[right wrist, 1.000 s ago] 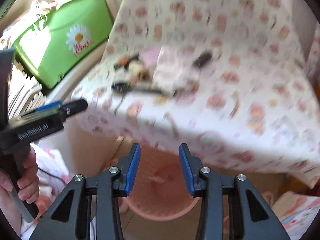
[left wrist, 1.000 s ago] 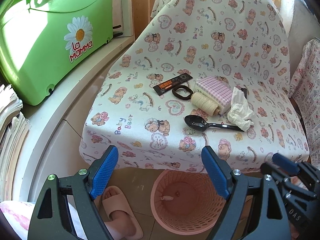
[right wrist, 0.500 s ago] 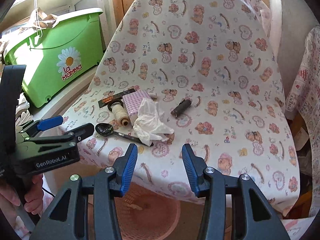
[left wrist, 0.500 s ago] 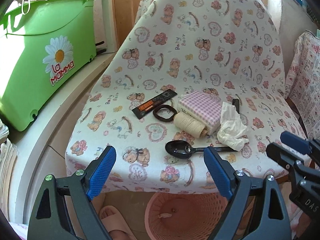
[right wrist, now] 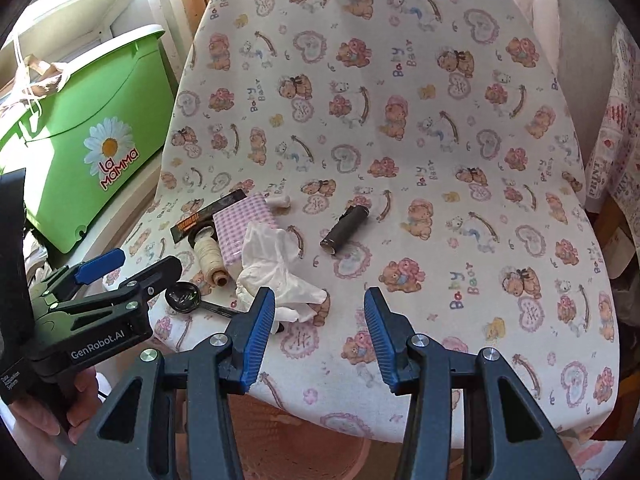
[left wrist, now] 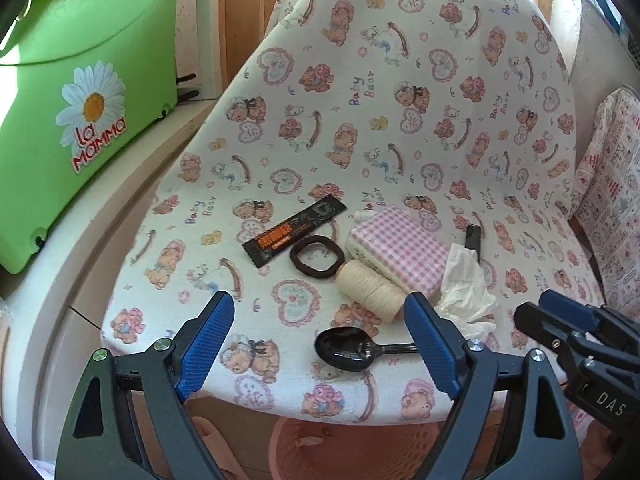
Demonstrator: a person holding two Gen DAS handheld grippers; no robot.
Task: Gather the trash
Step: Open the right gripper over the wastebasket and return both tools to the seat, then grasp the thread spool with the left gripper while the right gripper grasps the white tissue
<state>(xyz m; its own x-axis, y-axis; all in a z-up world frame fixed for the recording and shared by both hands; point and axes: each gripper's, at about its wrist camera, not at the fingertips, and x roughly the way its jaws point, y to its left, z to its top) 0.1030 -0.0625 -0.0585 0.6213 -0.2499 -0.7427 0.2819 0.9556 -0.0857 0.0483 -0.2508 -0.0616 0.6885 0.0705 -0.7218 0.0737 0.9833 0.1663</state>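
Observation:
On the bear-print chair seat (left wrist: 304, 168) lie a black snack wrapper (left wrist: 295, 230), a brown ring (left wrist: 317, 256), a spool of cream thread (left wrist: 371, 291), a pink checked packet (left wrist: 400, 250), a crumpled white tissue (left wrist: 466, 288) and a black plastic spoon (left wrist: 348, 354). A black cylinder (right wrist: 345, 230) lies further right. My left gripper (left wrist: 316, 346) is open and empty above the seat's front edge, near the spoon. My right gripper (right wrist: 320, 334) is open and empty, just in front of the tissue (right wrist: 276, 268). A pink mesh basket (left wrist: 360, 450) stands under the seat.
A green "La Mamma" bin (left wrist: 72, 92) stands on a white ledge (left wrist: 80, 264) to the left. Another cloth-covered piece of furniture (left wrist: 608, 184) is at the right. The left gripper also shows in the right wrist view (right wrist: 120, 276).
Both grippers have risen from over the basket and moved forward over the seat's front edge. The seat items now look nearer. Both grippers stay open and empty.

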